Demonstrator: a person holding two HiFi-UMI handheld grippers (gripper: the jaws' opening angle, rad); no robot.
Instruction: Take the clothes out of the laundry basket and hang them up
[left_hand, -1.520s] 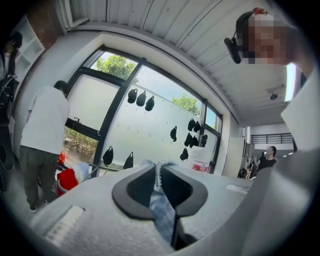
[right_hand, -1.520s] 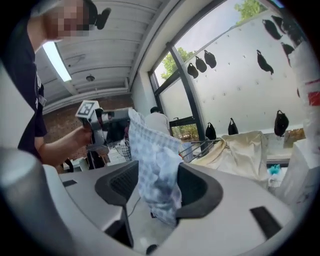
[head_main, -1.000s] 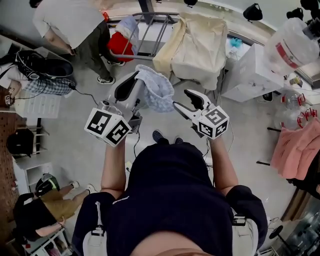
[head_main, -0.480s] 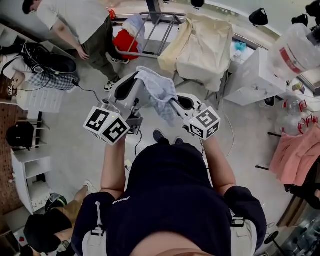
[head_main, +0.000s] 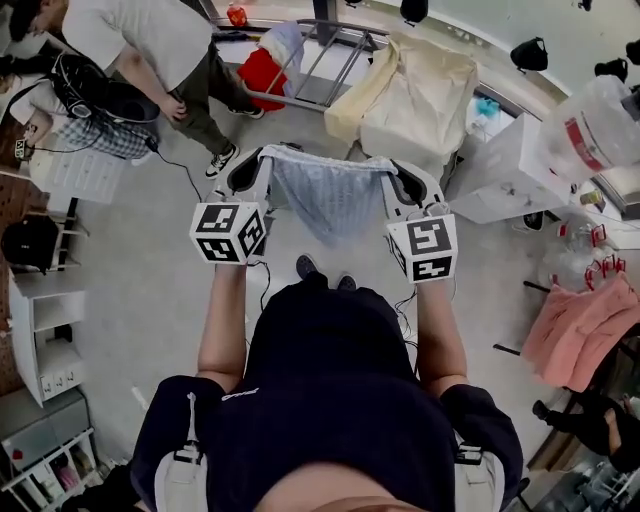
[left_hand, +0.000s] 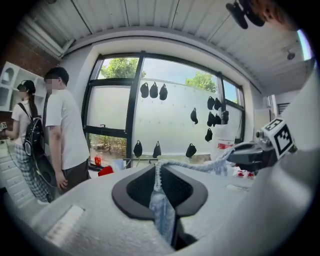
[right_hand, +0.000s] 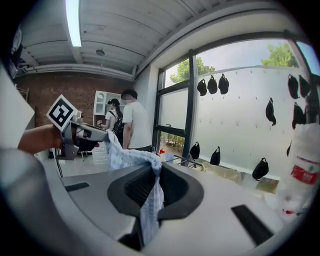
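Observation:
A light blue checked garment (head_main: 328, 192) hangs stretched between my two grippers in front of the person's chest. My left gripper (head_main: 262, 166) is shut on its left edge, and the cloth runs down between the pads (left_hand: 161, 200). My right gripper (head_main: 396, 172) is shut on the right edge, where a fold drops through the jaws (right_hand: 149, 200). From the left gripper view the cloth leads across to the right gripper (left_hand: 250, 154). In the right gripper view it leads to the left gripper (right_hand: 82, 134). No laundry basket shows.
A metal drying rack (head_main: 335, 55) stands ahead with a cream cloth (head_main: 420, 95) and a red garment (head_main: 262, 72) over it. A person in a white shirt (head_main: 150, 40) stands at the far left. A white cabinet (head_main: 505, 165) and pink clothing (head_main: 585, 330) are on the right.
The right gripper, open beside the bunched garment a second ago, has shut on it. Both grippers moved apart and levelled, spreading the cloth wide between them.

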